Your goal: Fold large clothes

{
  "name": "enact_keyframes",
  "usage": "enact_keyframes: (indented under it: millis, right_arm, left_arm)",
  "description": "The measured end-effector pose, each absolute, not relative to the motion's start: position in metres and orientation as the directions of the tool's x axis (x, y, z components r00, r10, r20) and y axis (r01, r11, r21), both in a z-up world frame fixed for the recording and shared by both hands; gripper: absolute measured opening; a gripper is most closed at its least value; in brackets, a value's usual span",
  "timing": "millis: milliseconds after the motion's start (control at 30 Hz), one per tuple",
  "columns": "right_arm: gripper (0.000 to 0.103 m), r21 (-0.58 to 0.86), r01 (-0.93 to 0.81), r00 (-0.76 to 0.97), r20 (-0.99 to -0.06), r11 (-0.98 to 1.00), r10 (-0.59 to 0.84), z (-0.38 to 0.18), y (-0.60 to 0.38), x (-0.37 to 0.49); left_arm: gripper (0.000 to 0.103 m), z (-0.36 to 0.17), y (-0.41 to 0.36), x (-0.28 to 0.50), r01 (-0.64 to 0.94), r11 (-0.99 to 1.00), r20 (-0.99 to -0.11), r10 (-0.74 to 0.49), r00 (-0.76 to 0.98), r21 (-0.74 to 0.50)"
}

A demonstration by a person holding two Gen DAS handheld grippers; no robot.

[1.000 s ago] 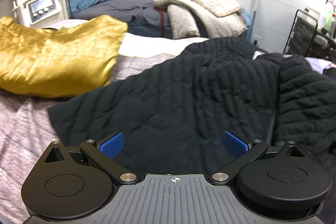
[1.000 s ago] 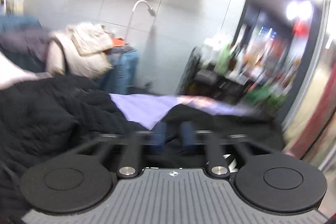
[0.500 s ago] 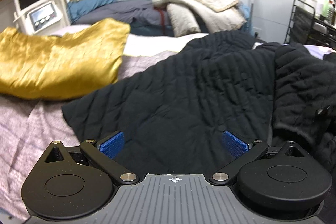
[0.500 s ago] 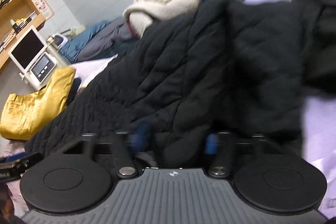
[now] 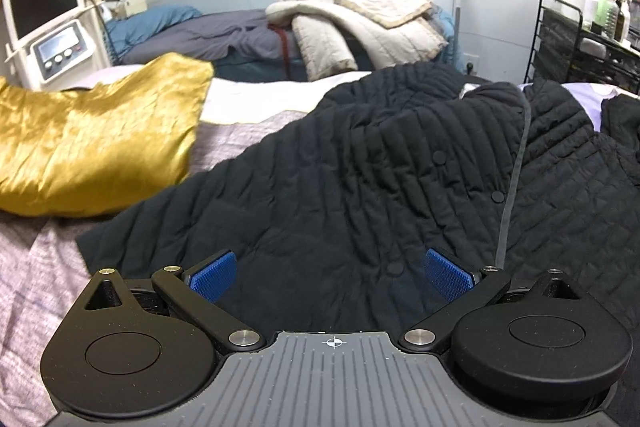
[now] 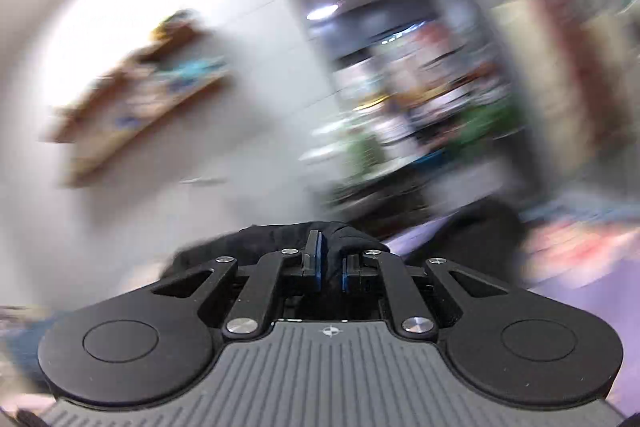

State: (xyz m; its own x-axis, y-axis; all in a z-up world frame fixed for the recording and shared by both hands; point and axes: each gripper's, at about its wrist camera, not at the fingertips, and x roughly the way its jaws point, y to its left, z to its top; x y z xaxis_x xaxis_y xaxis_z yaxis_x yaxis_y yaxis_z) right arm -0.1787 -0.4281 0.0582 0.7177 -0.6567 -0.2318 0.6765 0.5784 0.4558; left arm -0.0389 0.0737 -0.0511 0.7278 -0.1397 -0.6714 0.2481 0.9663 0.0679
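Observation:
A large black quilted jacket [image 5: 360, 187] lies spread over the bed, its snap-button front edge running down the middle right. My left gripper [image 5: 328, 273] hovers over its near part, blue pads wide apart with only the fabric below them, so it is open. In the right wrist view, which is heavily blurred, my right gripper [image 6: 329, 267] is shut on a bunched fold of the black jacket [image 6: 280, 239], lifted clear of the bed and pointing toward the wall and shelves.
A gold satin cloth [image 5: 92, 139] lies on the bed [image 5: 32, 267] to the left. A machine with a screen [image 5: 44, 19] stands far left. Beige blankets [image 5: 360, 19] are piled behind. A black wire rack [image 5: 580, 43] stands at the right.
My right gripper went from wide apart over the jacket to shut on a fold and swung up toward the wall. In the left view the jacket's front flap has been turned over, showing snaps.

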Motion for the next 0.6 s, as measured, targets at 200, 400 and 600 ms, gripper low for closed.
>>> enact_keyframes:
  millis: [200, 400, 600]
  right_arm:
    - [0.024, 0.673, 0.703, 0.652, -0.481, 0.229, -0.586, -0.028, -0.457, -0.224]
    - [0.050, 0.771, 0.615, 0.697, -0.431, 0.168, -0.573, -0.024, -0.450, -0.247]
    - [0.103, 0.770, 0.602, 0.660, -0.331, 0.211, -0.675, 0.029, -0.438, -0.277]
  left_arm:
    - [0.103, -0.042, 0.076, -0.017, 0.232, 0.971, -0.653, -0.141, 0.744, 0.055]
    - [0.103, -0.018, 0.088, 0.023, 0.190, 0.979, -0.602, -0.110, 0.791, 0.070]
    - [0.103, 0.006, 0.082, 0.079, 0.212, 0.977, -0.587, -0.174, 0.791, -0.005]
